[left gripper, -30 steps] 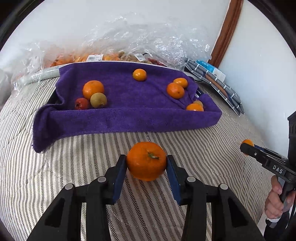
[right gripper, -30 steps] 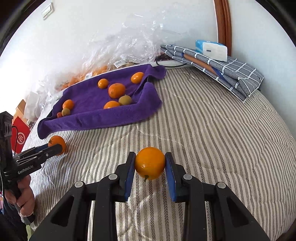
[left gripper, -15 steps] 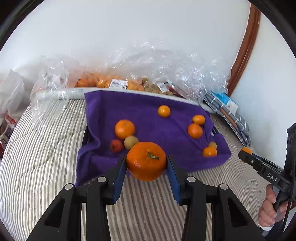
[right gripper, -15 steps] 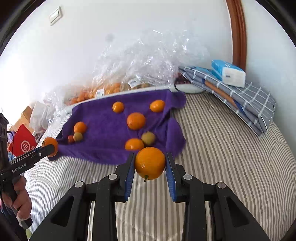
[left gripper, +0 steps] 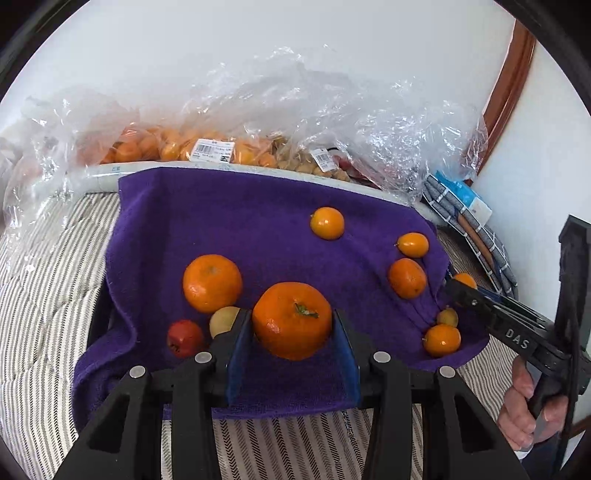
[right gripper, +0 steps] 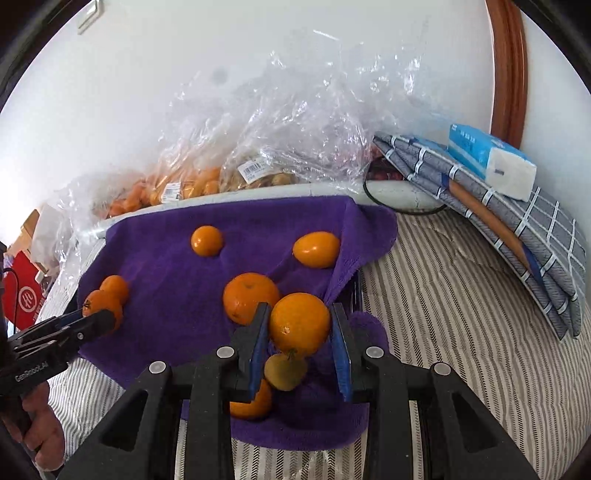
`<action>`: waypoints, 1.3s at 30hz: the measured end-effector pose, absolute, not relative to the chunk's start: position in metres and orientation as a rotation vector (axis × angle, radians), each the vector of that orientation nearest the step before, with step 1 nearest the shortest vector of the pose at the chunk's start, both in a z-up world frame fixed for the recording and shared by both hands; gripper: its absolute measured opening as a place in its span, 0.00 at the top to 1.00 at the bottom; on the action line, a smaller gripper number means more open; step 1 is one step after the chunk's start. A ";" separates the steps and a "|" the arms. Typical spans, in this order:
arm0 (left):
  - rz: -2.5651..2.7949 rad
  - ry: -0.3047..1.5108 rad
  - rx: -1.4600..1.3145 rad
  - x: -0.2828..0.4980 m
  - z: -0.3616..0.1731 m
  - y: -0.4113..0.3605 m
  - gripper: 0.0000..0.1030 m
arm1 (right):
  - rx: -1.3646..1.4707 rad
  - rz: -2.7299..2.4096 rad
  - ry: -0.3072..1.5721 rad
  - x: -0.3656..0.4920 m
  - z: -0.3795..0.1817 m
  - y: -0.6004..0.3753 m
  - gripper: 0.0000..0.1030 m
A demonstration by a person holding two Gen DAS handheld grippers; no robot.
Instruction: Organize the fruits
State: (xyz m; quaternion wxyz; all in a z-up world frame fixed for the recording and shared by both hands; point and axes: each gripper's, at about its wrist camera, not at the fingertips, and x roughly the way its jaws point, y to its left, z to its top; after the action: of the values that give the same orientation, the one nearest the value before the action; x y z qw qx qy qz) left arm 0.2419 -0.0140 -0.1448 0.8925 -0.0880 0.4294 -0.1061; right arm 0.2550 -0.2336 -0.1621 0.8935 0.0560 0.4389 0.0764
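Purple towel (right gripper: 177,295) hides tray — edges only.

a plain white wall (right gripper: 184,92) stands behind a bed with a grey-striped cover (right gripper: 461,314), lit by soft daylight. a curved brown wooden frame (right gripper: 509,66) runs up the wall at the right (door or mirror, unclear), and a light switch (right gripper: 88,16) sits high at the left.

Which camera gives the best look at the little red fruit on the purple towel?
The left wrist view: the red fruit sits unobstructed on the purple towel, beside a yellowish fruit. In the right wrist view I cannot make it out; the left claw covers that area.
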 end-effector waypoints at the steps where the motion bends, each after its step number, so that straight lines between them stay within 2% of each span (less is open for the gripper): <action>1: -0.225 0.899 -0.186 0.242 -0.146 -0.014 0.60 | 0.119 0.158 0.919 0.255 -0.165 -0.234 0.69; 8: -0.192 0.901 -0.177 0.226 -0.139 -0.008 0.60 | 0.127 0.132 0.924 0.241 -0.153 -0.237 0.66; 11: -0.184 0.861 -0.157 0.202 -0.121 -0.004 0.54 | 0.138 0.122 0.894 0.221 -0.133 -0.237 0.56; 16: -0.161 0.781 -0.120 0.153 -0.088 0.001 0.40 | 0.131 0.119 0.829 0.175 -0.095 -0.230 0.28; 20: -0.125 0.728 -0.101 0.113 -0.064 0.004 0.34 | 0.121 0.089 0.799 0.131 -0.068 -0.225 0.26; 22: -0.116 0.710 -0.082 0.097 -0.057 0.004 0.25 | 0.122 0.078 0.801 0.115 -0.059 -0.225 0.26; 26: -0.098 0.662 -0.069 0.065 -0.042 0.005 0.22 | 0.114 0.062 0.807 0.078 -0.043 -0.224 0.26; 28: -0.092 0.649 -0.080 0.052 -0.037 0.007 0.13 | 0.104 0.047 0.797 0.064 -0.038 -0.223 0.26; 29: -0.088 0.642 -0.084 0.046 -0.034 0.007 0.12 | 0.096 0.040 0.790 0.056 -0.035 -0.222 0.26; 31: -0.079 0.634 -0.086 0.035 -0.030 0.007 0.10 | 0.070 0.019 0.774 0.038 -0.030 -0.220 0.13; 34: -0.074 0.628 -0.084 0.022 -0.026 0.006 0.10 | 0.041 0.006 0.727 0.017 -0.025 -0.217 0.06; 39: -0.058 0.620 -0.090 0.008 -0.023 0.006 0.10 | 0.012 0.006 0.728 -0.001 -0.024 -0.211 0.02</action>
State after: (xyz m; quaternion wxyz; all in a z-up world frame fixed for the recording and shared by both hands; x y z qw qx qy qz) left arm 0.0083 0.0058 -0.0232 0.9509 -0.0441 0.3049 -0.0288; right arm -0.0009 -0.2110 -0.0235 0.9345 0.0061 0.3558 0.0030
